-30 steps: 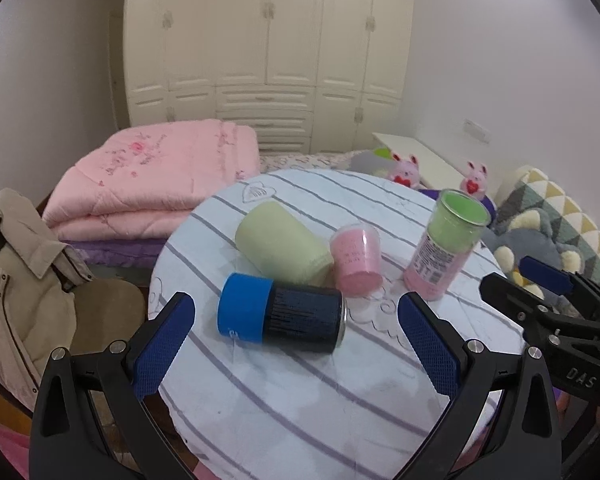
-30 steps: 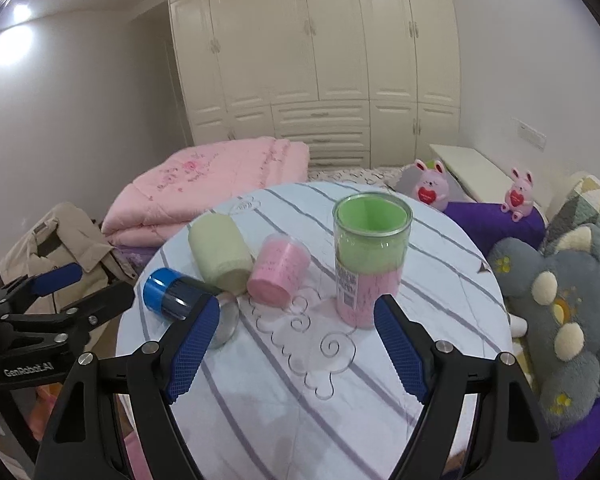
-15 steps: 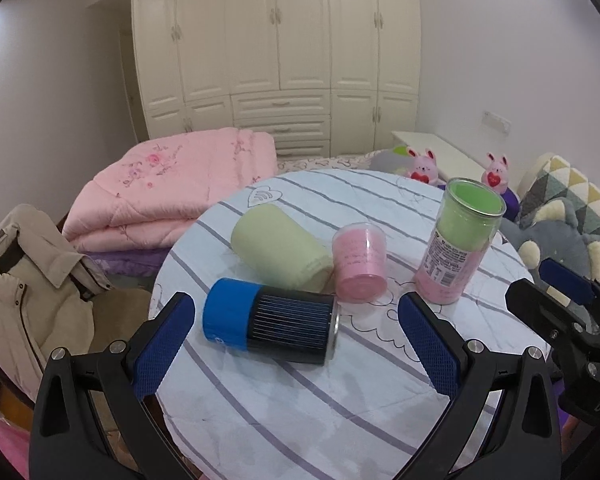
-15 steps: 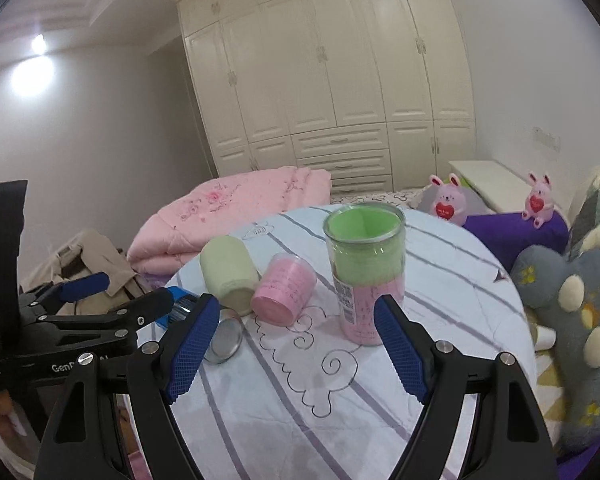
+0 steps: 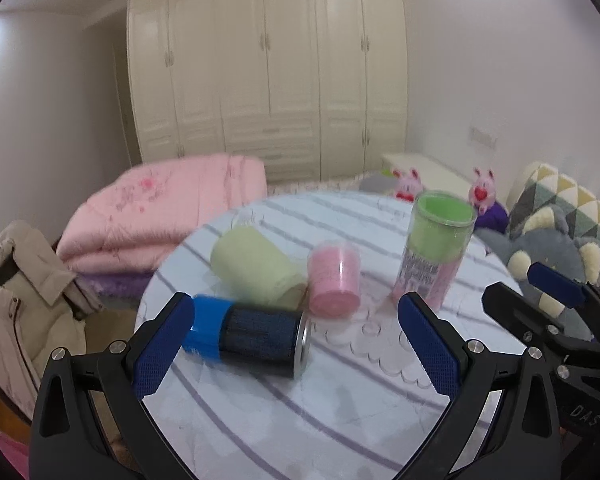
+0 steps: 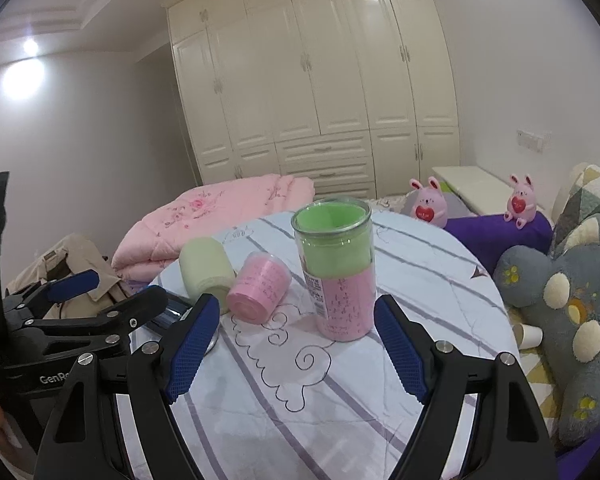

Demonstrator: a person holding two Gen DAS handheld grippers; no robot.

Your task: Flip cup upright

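A blue-and-black cup (image 5: 250, 338) lies on its side on the round striped table (image 5: 340, 408), with a pale green cup (image 5: 256, 270) and a small pink cup (image 5: 334, 282) also lying on their sides behind it. A tall clear tumbler (image 5: 434, 258) with green and pink inside stands upright. My left gripper (image 5: 296, 348) is open and empty, low in front of the blue cup. My right gripper (image 6: 298, 350) is open and empty, in front of the tumbler (image 6: 336, 268) and pink cup (image 6: 258, 288); the pale green cup (image 6: 204, 270) lies left.
A folded pink quilt (image 5: 164, 208) lies behind the table. A beige coat (image 5: 16, 304) hangs at the left. Grey plush toys (image 6: 568, 304) and pink bunnies (image 6: 428, 202) sit at the right. A paper cup (image 6: 530, 336) lies beside the table edge. White wardrobes stand behind.
Both grippers have dropped lower and tilted up, so the table sits lower in view. The left gripper has come closer to the blue cup. The cups have not moved.
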